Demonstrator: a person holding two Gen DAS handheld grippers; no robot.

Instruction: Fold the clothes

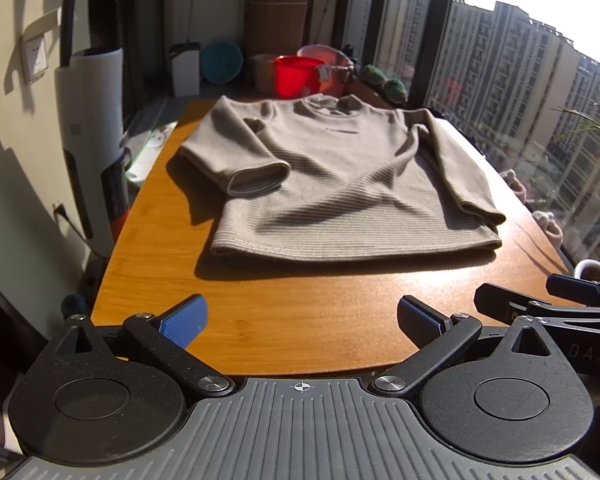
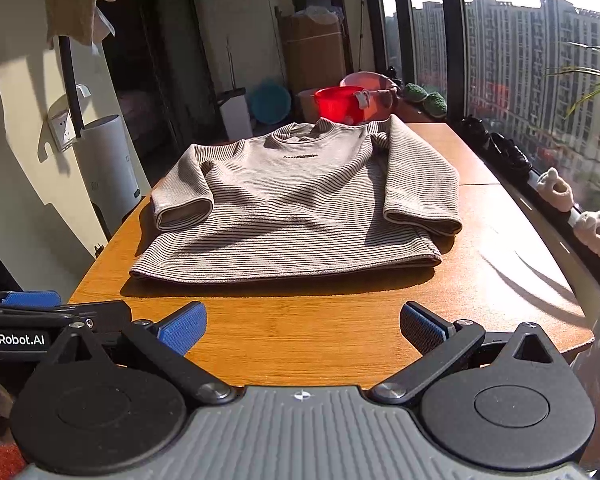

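Observation:
A beige striped long-sleeved sweater [image 1: 332, 184] lies flat, front up, on the wooden table [image 1: 284, 320], collar at the far end and hem toward me. Both sleeves lie along its sides. It also shows in the right wrist view [image 2: 300, 216]. My left gripper [image 1: 302, 320] is open and empty, above the table's near edge, short of the hem. My right gripper [image 2: 302, 324] is open and empty too, beside the left one, also short of the hem. The right gripper's fingers [image 1: 540, 304] show at the right edge of the left wrist view.
A red bucket [image 2: 340, 106] and a pink basin [image 2: 374, 80] stand beyond the table's far end. A white cylinder appliance [image 2: 108, 160] stands at the left. A window with shoes and slippers [image 2: 556, 188] on the sill runs along the right.

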